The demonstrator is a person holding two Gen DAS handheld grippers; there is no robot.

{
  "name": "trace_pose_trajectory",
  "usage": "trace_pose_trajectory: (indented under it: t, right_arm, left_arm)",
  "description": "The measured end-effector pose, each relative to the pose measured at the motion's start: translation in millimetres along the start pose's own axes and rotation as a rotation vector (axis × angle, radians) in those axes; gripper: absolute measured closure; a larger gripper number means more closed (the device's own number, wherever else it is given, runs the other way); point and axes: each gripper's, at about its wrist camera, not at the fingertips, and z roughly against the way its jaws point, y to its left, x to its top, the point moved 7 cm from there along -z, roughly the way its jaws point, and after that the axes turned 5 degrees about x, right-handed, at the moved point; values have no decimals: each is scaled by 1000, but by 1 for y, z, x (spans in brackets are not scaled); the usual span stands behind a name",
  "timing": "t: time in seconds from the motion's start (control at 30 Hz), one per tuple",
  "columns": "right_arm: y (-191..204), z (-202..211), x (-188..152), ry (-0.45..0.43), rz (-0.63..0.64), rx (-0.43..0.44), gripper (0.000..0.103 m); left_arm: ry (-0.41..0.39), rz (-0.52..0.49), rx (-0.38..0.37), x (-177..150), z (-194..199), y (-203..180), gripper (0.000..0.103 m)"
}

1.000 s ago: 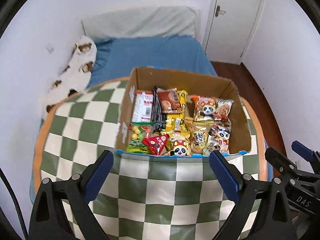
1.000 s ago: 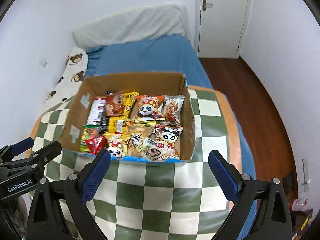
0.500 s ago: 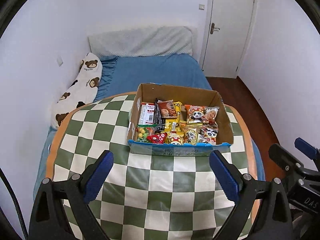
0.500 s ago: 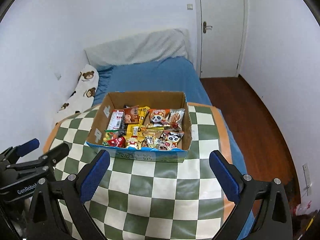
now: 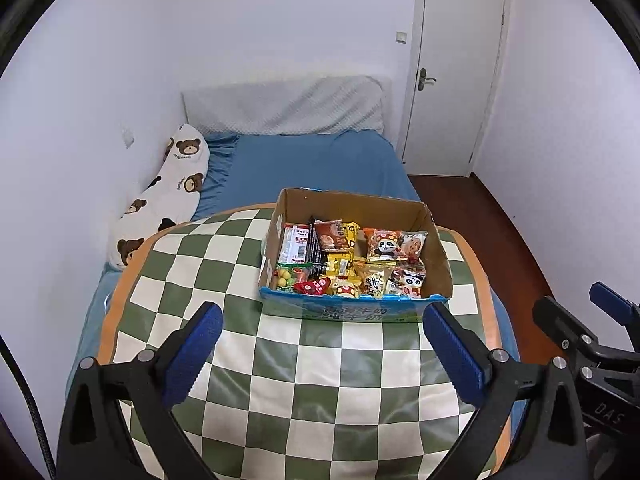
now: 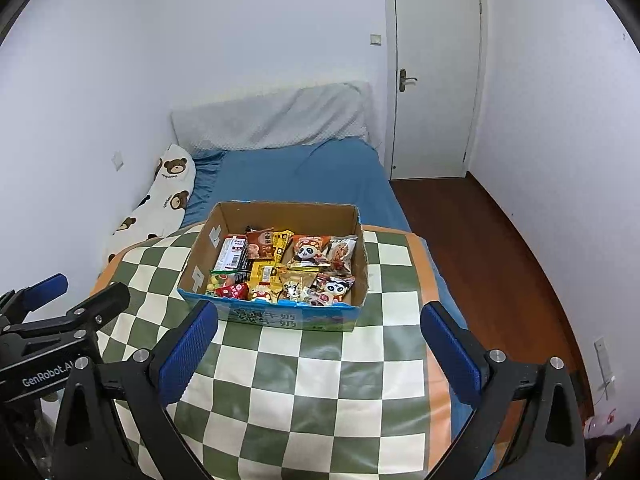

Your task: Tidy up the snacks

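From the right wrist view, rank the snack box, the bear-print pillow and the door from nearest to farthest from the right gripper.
From the right gripper:
1. Snack box, just ahead on the checkered cloth.
2. Bear-print pillow, farther back on the left, along the wall.
3. Door, farthest, at the back right.

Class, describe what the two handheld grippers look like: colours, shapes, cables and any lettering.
Both the left gripper and the right gripper have black angular frames with silver bolts, and two fingers tipped with ribbed blue pads. A black cable runs beside the left one. White lettering reads "GenRobot.AI" on the left and "DAS" on the right.
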Motion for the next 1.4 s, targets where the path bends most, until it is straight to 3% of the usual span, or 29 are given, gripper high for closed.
trace_pose_trajectory:
  t: [0.27,0.87,1.4]
  right_arm:
    - [-12,-13,2,4,-13,-12,0]
    - [-39,-102,13,55,-52,-58,0]
    - [-45,-129,16,93,-42,-74,0]
  left_arm:
    - [22,-10,32,-1,-25,-5,0]
    - [106,-33,90,10,-108,-15,0]
    - [130,-28,75,13,-127,-15,0]
